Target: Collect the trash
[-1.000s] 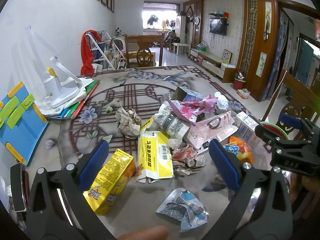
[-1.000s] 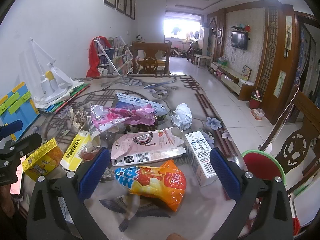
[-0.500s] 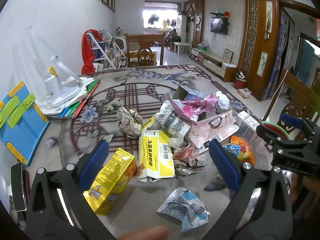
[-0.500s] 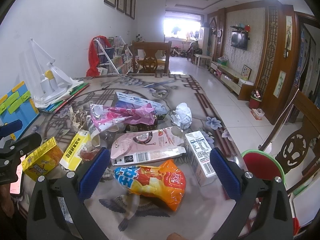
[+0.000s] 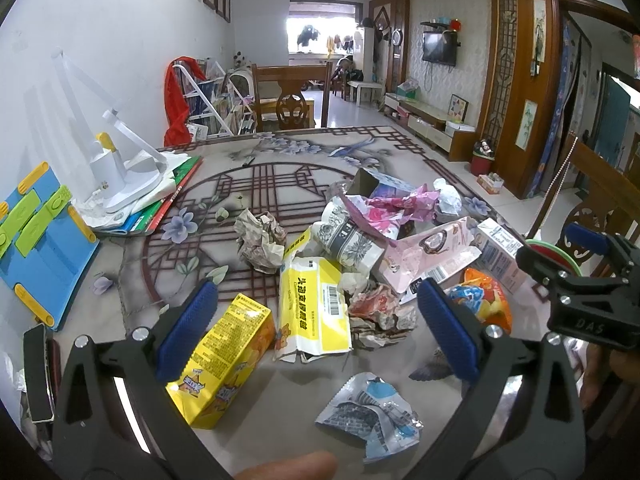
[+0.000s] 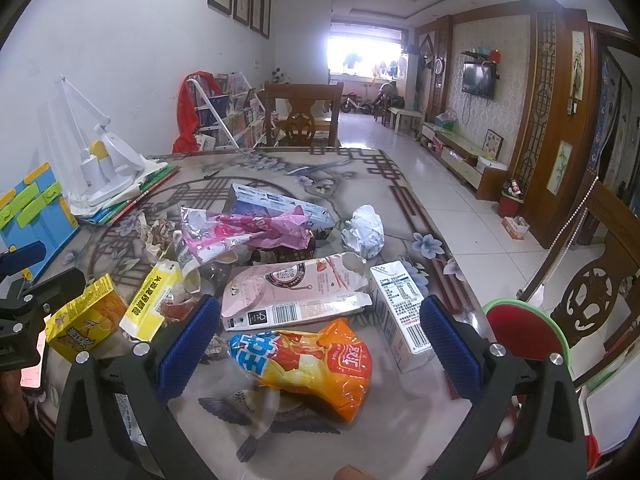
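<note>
Foil and card litter heaped mid-table (image 5: 132, 280) | left gripper (image 5: 316, 332), right gripper (image 6: 320, 340): jaws spread, empty | step: pre-grasp | next: close on orange snack bag (image 6: 308, 360) under right gripper.

"DAS" on right gripper (image 5: 588, 280); perhaps "FE" on patterned paper cup (image 5: 348, 238).
</note>
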